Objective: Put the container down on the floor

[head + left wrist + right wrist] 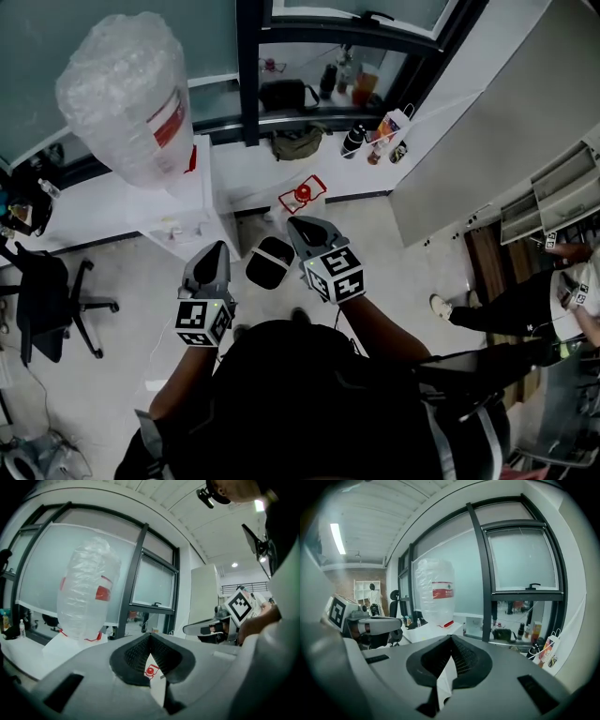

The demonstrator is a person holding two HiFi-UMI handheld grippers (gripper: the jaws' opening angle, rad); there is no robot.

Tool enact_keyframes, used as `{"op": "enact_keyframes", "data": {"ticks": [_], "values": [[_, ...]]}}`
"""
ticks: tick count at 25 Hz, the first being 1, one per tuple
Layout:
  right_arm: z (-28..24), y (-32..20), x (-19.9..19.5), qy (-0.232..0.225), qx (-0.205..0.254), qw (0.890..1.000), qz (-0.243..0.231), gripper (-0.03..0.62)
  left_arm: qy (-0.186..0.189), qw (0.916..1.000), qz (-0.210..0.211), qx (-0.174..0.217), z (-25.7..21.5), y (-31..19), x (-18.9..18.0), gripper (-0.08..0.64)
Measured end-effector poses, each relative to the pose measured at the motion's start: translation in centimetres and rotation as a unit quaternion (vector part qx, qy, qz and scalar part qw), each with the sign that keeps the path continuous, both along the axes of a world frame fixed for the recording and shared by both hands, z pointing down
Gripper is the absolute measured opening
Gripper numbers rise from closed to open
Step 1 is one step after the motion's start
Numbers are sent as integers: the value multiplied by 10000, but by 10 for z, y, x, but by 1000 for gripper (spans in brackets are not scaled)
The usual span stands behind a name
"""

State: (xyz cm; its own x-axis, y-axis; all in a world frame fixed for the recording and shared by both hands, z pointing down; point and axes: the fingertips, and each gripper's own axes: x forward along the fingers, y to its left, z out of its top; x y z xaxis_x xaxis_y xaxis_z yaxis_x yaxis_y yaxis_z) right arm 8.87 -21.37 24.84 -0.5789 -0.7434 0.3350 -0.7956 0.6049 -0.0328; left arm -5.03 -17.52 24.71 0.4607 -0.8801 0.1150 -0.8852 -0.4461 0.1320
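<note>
On top of the white dispenser, ahead and to my left, the inverted water jug stands neck-down, not yet touched. Both grippers, left gripper and right gripper, are closed tip to tip, holding nothing. Judgement: clear and apparently empty — light but bulky, thin-walled, slippery; best taken on both flanks, low near the neck. The head view alone shows the floor for set-down; the right gripper view shows the red label square-on.
</note>
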Motion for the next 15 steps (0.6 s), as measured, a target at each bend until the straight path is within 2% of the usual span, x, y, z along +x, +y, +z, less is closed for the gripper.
{"op": "enact_keyframes", "data": {"ticks": [15], "values": [[-7,9,2,-160,121,9998,-88,8,-49,9999,-67,-90,-2,7,4,6]]}}
